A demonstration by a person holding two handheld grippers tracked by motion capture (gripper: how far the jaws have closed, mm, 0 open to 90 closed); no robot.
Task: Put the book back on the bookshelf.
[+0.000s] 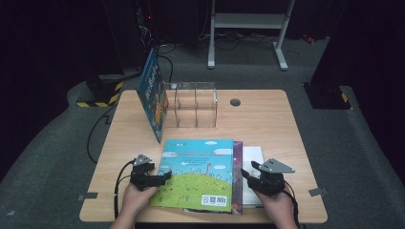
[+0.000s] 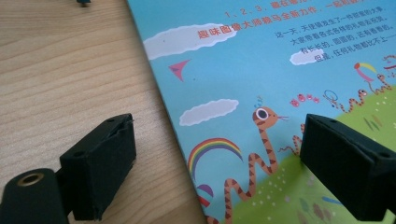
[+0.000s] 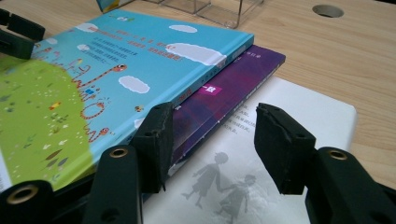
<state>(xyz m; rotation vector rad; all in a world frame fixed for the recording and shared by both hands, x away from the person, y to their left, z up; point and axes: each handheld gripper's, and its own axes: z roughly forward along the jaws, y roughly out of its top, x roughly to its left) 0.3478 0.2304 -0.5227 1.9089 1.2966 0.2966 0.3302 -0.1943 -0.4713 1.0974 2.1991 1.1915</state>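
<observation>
A blue and green picture book [image 1: 198, 172] [image 2: 289, 84] [image 3: 93, 79] lies on top of a stack at the table's near edge. Under it sits a purple book [image 1: 237, 176] [image 3: 224, 93], and under that a white book [image 1: 253, 162] [image 3: 289, 135]. My left gripper [image 1: 161, 177] [image 2: 217, 158] is open, its jaws straddling the picture book's left edge. My right gripper [image 1: 247, 172] [image 3: 212, 144] is open at the stack's right side, jaws spread over the purple and white books.
Another blue book [image 1: 153, 93] stands tilted against a clear acrylic rack [image 1: 193, 104] at the table's back left. A round cable hole [image 1: 235, 102] [image 3: 328, 10] lies behind the stack. A metal stand [image 1: 248, 28] is on the floor beyond the wooden table [image 1: 282, 124].
</observation>
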